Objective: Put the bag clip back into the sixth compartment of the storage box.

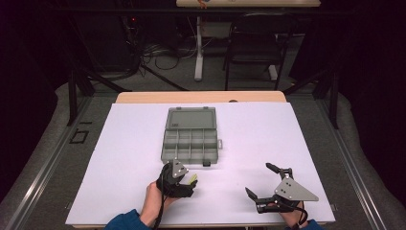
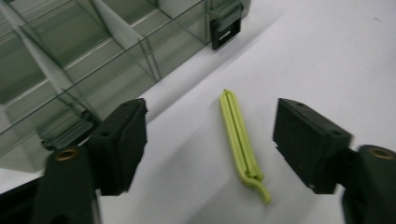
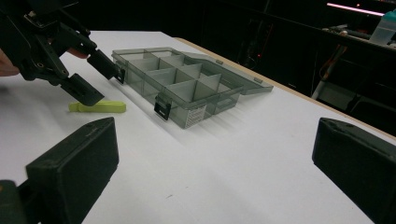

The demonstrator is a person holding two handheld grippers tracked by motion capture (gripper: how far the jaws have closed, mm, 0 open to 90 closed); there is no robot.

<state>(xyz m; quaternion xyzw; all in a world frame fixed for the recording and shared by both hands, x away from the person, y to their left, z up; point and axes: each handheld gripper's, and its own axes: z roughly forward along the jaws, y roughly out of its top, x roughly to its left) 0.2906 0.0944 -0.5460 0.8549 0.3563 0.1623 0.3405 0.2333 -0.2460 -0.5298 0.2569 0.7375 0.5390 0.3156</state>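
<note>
**Left gripper poised over green clip, right gripper idle**

Left gripper [image 2: 210, 140], jaws spread wide, sits low on the white table [image 1: 134, 143] at lower centre of the high view, straddling a yellow-green clip [image 2: 239, 140] without touching it. Clip lies flat between the 2 jaws, just beside the front edge of the open grey compartment box [image 1: 190, 136] at frame centre. Box lid is folded back, dividers visible. Right gripper [image 1: 262, 181], lower right of the high view, jaws also spread, grips nothing, well apart from the clip.
</note>
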